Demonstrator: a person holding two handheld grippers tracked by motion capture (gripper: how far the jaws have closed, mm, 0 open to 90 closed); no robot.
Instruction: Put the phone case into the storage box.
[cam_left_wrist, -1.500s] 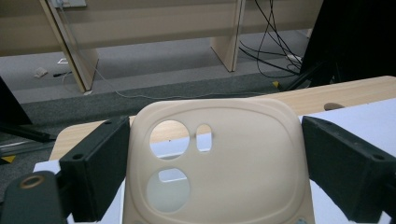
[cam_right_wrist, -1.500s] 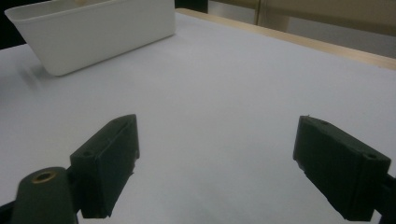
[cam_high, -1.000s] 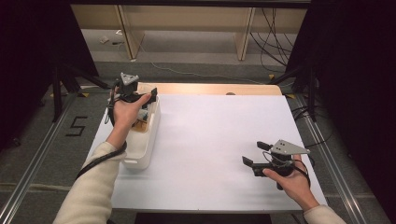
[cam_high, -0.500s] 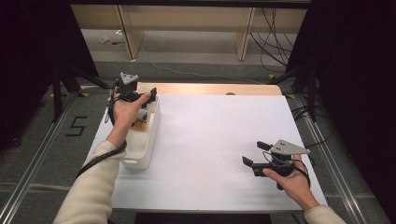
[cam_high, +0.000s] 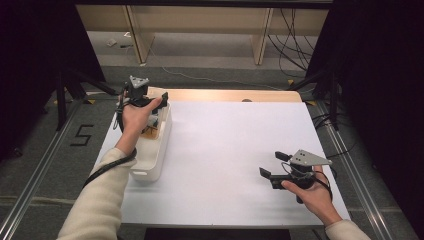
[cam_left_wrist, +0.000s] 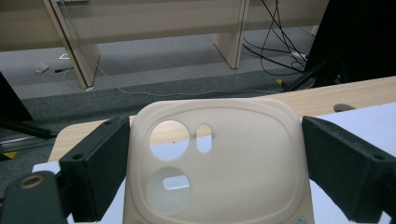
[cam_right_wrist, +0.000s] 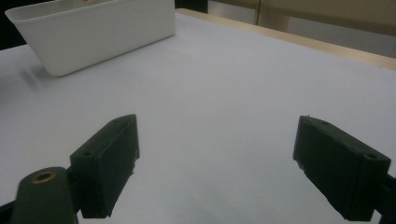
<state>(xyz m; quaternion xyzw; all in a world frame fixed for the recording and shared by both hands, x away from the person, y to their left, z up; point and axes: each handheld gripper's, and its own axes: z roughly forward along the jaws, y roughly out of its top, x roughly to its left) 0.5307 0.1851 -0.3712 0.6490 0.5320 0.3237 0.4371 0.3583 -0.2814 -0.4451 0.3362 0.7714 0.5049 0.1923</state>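
While the cream phone case (cam_left_wrist: 219, 163) sits clamped between the fingers of our left gripper (cam_high: 150, 102), w/ both black fingers pressed against its two long edges, we judge the pick to be done and the carry or placement to be what's left. Seen from the left gripper view, the case is held back-side up, camera cut-outs toward the far end, raised clear of whatever lies below it; its near end is cut off by the frame edge. From the high view the left gripper hangs over the far end of the white bin (cam_high: 152, 165), which stands along the left edge of the counter (cam_high: 225, 145); there's other stuff in that end of the bin under the hand, too small to ID. So we think the case was lifted from the bin, but can't tell if it's coming out or going in. Our right gripper (cam_high: 272, 165) waits near the counter's front right corner, well apart from the bin, fingers spread wide and holding nothing, approx. pointed at the bin across bare white surface. Nothing lies on the open counter, so no case is set down there yet. Beyond the far edge: wood strip, floor, cables.
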